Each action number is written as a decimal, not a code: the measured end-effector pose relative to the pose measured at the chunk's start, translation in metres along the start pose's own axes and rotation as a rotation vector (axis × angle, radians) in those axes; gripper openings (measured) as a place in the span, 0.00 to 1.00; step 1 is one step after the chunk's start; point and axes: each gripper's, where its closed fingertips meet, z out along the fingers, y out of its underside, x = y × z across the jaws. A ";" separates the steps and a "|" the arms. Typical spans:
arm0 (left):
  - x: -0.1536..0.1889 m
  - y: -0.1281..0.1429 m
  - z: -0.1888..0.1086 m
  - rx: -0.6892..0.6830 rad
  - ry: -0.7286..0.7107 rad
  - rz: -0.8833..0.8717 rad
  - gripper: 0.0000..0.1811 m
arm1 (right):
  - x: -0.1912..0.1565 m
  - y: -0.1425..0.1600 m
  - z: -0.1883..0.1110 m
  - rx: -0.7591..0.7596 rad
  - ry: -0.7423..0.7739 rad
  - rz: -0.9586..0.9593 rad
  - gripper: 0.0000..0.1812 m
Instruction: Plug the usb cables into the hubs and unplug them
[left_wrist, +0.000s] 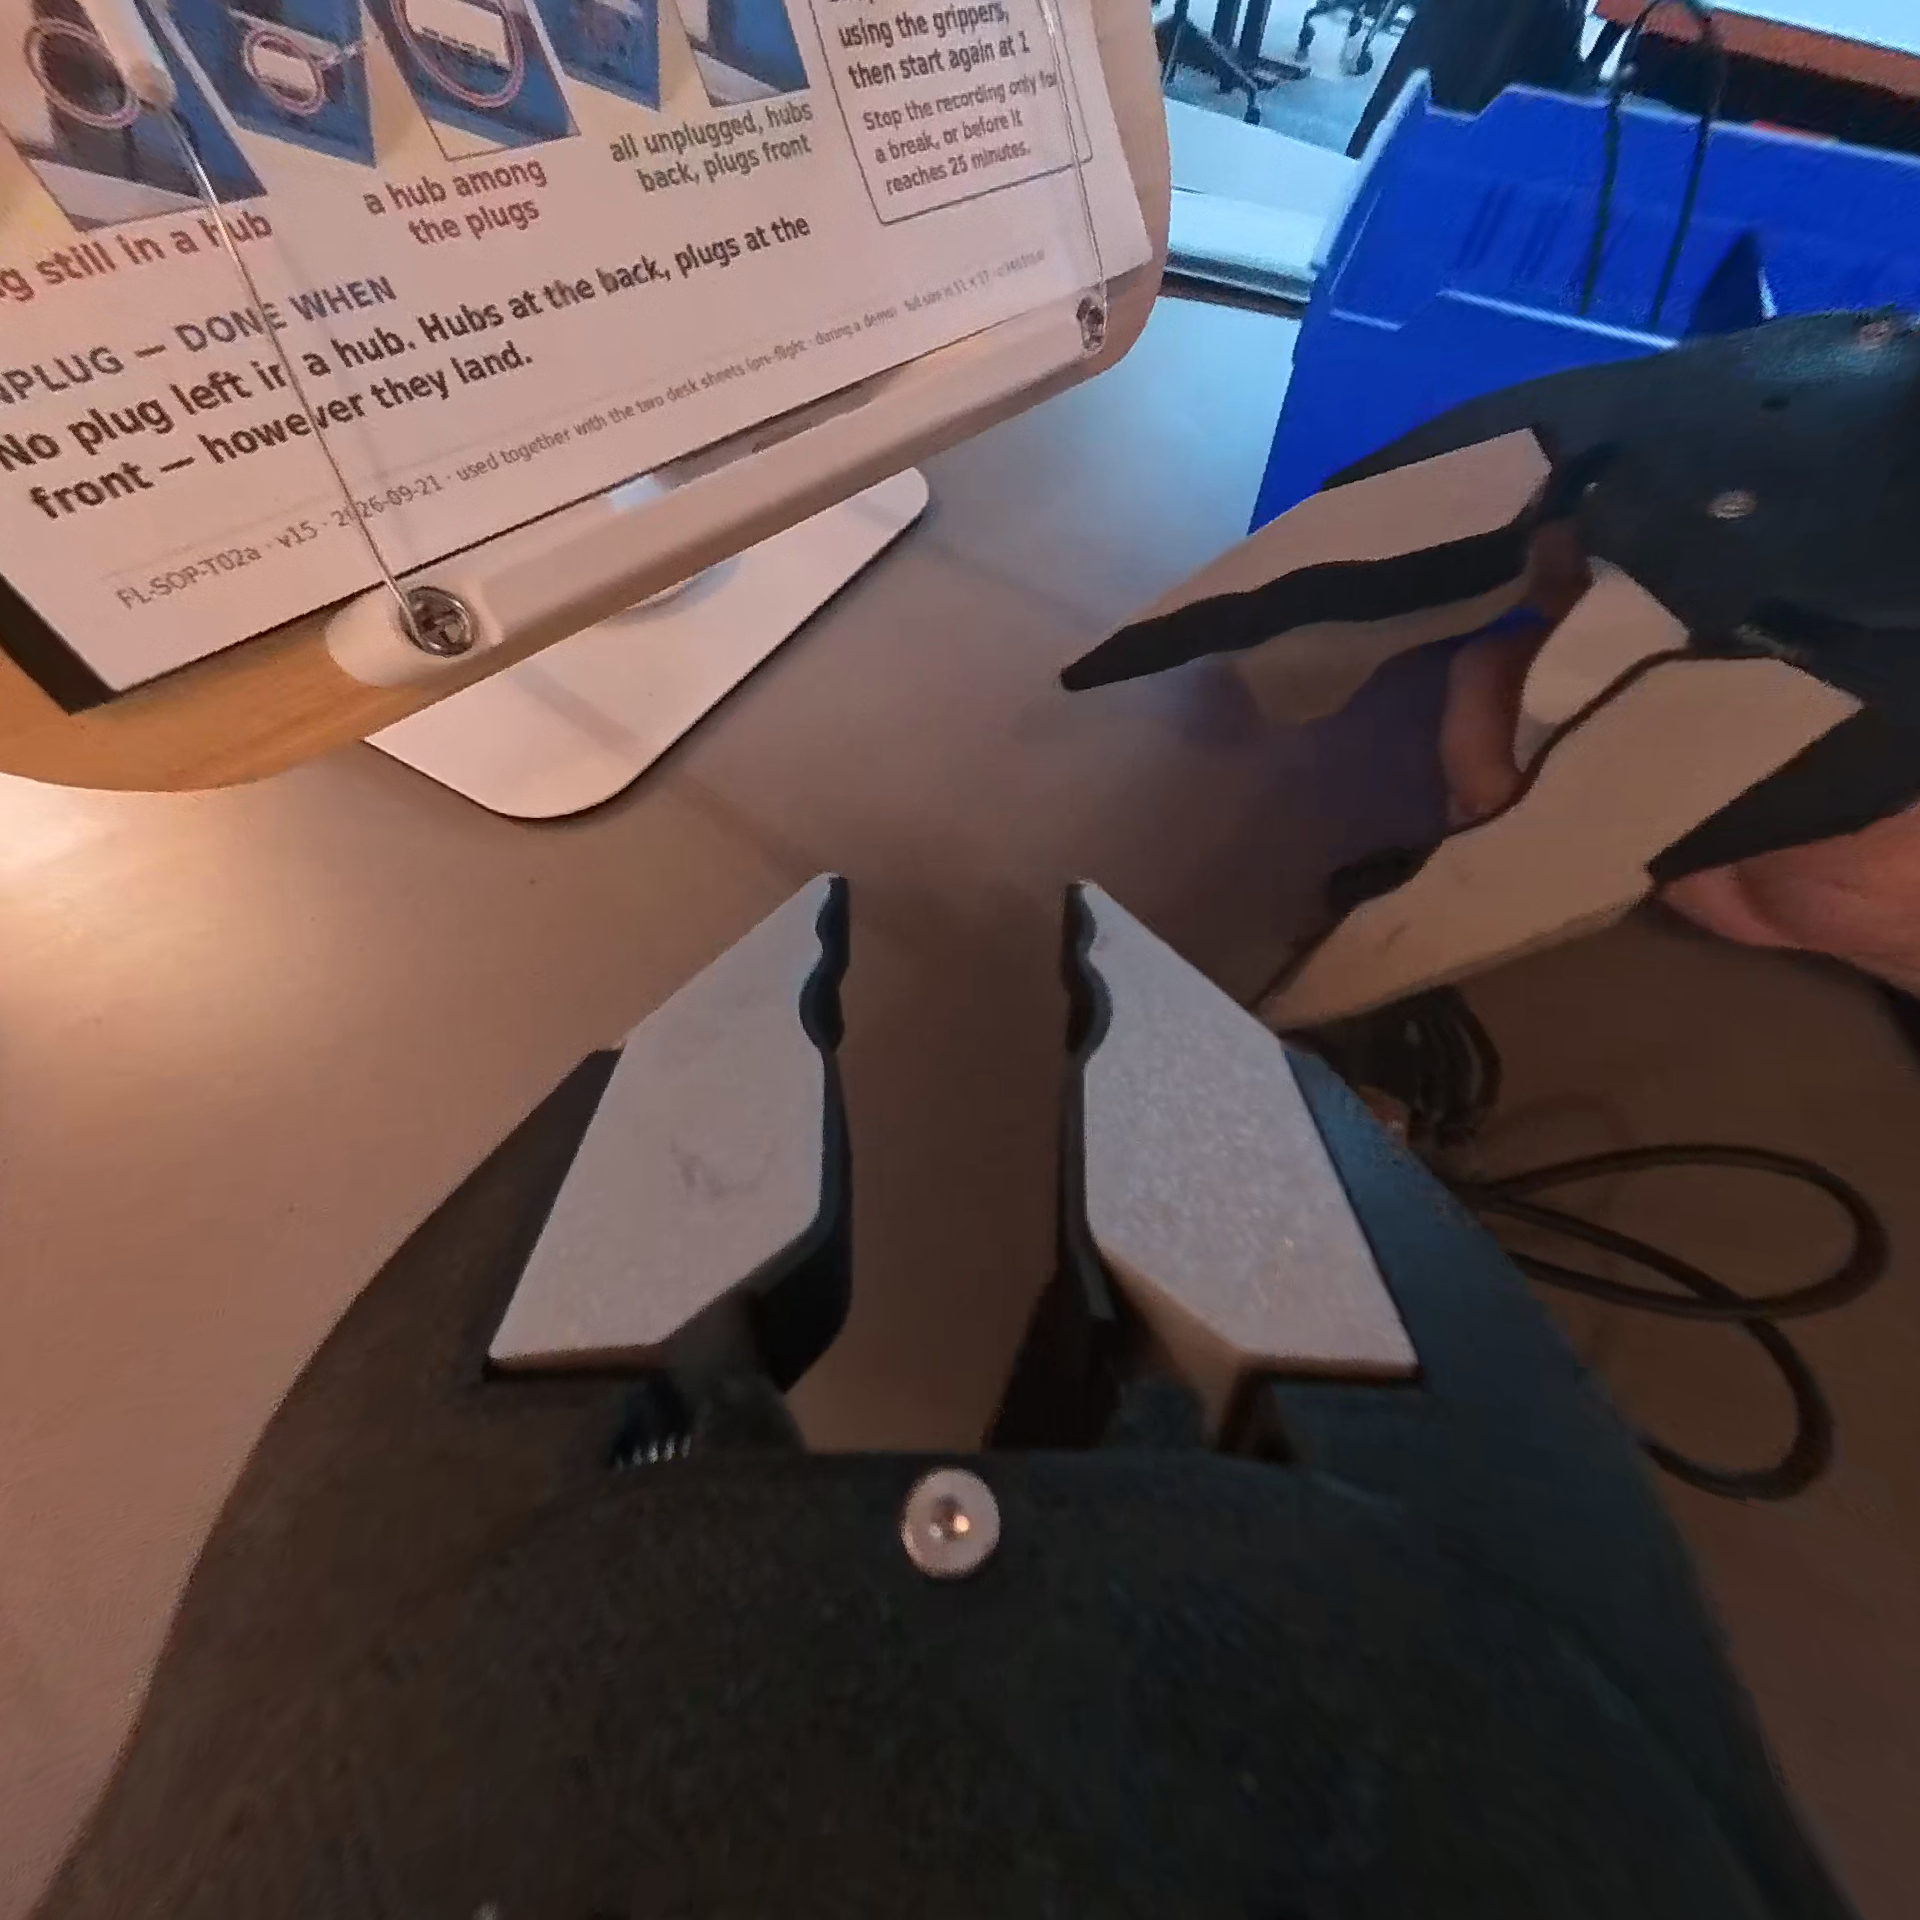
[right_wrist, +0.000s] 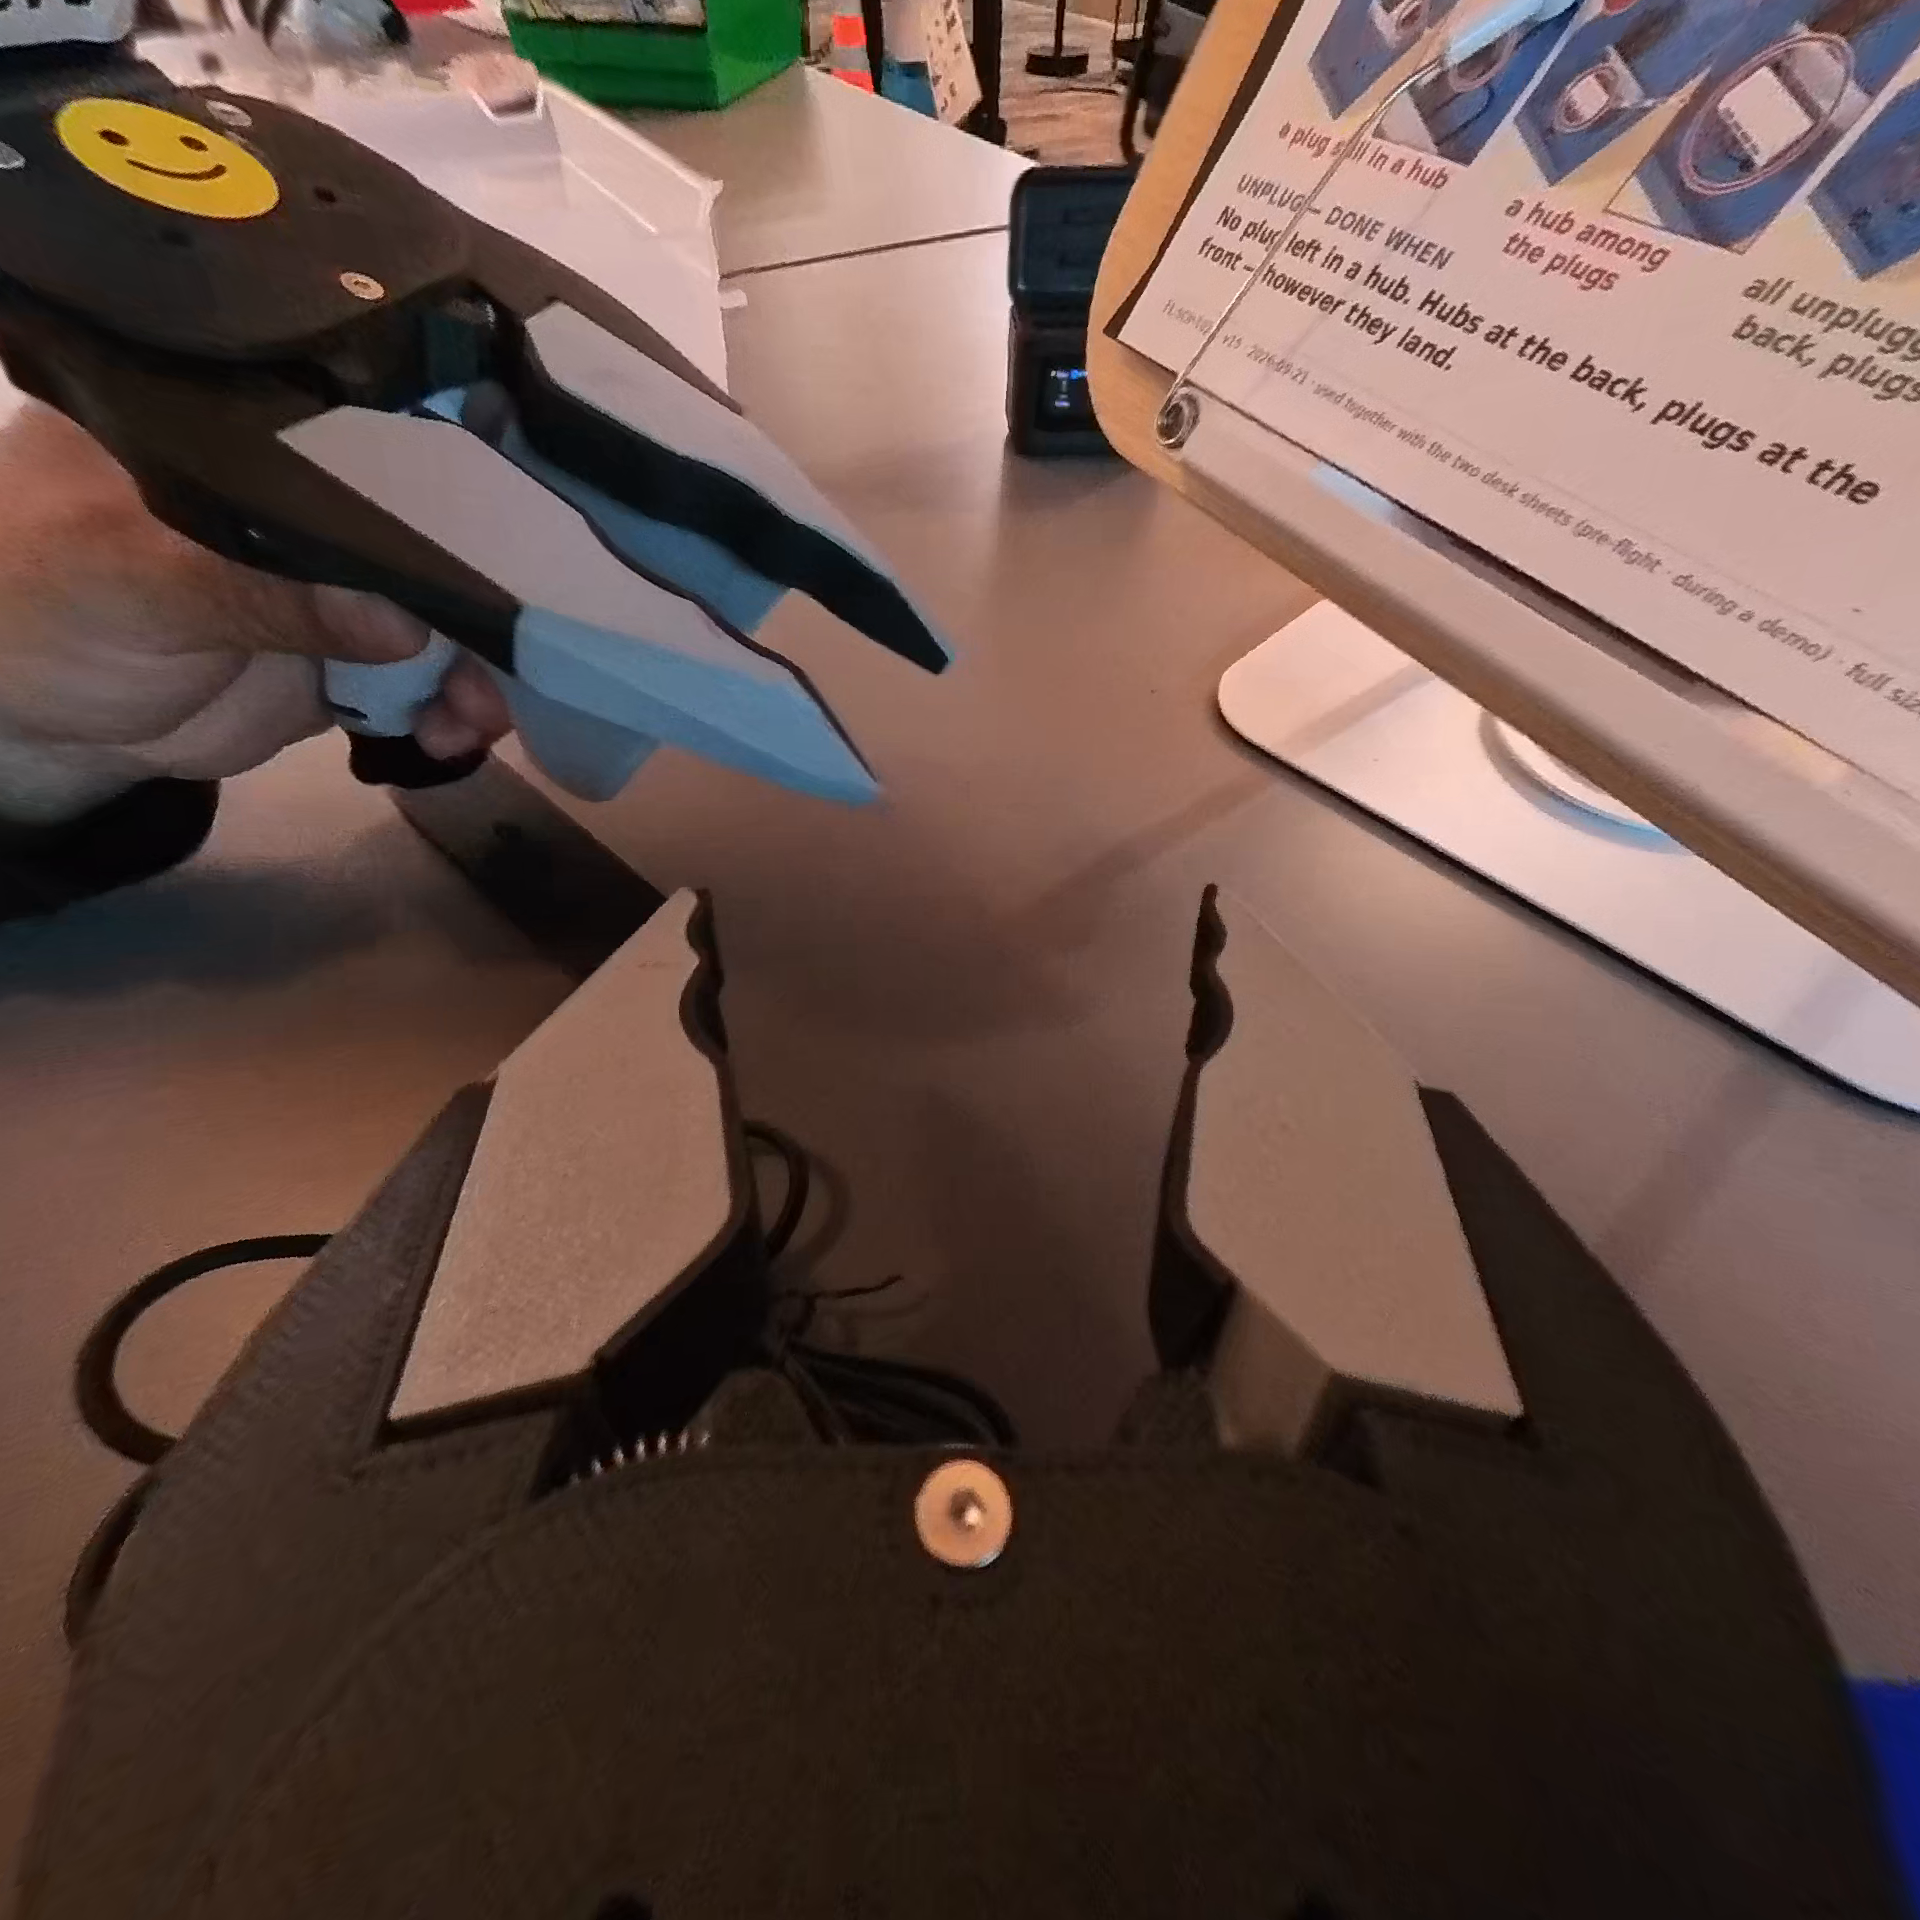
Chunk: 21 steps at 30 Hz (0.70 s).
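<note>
My left gripper (left_wrist: 956, 894) is open and empty, held above the bare tabletop (left_wrist: 312, 1039). My right gripper (right_wrist: 951, 904) is open wider and also empty. Each shows in the other's view: the right gripper (left_wrist: 1169, 844) comes in from the right, and the left gripper (right_wrist: 906, 727), with a yellow smiley sticker, from the upper left. Their tips point toward each other but stay apart. Black USB cables (left_wrist: 1714, 1247) lie looped on the table under the right gripper, and also show in the right wrist view (right_wrist: 831, 1371). A dark grey block (right_wrist: 520, 842), perhaps a hub, lies under the left gripper.
A printed instruction sheet on a wooden board (left_wrist: 520, 312) stands on a white base (left_wrist: 644, 686) just behind the grippers; it also shows in the right wrist view (right_wrist: 1558, 364). A blue bin (left_wrist: 1507, 260) is at the back right. A small black device (right_wrist: 1060, 312) stands beside the board.
</note>
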 end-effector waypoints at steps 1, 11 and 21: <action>0.000 -0.002 -0.002 0.006 0.004 -0.002 0.22 | -0.001 -0.001 -0.001 0.006 -0.011 0.015 0.49; -0.004 -0.012 -0.019 0.014 -0.021 0.009 0.24 | -0.071 0.013 0.020 -0.123 -0.301 -0.015 0.50; -0.019 -0.026 -0.036 0.095 -0.041 -0.048 0.23 | -0.097 0.033 0.043 -0.406 -0.431 -0.178 0.43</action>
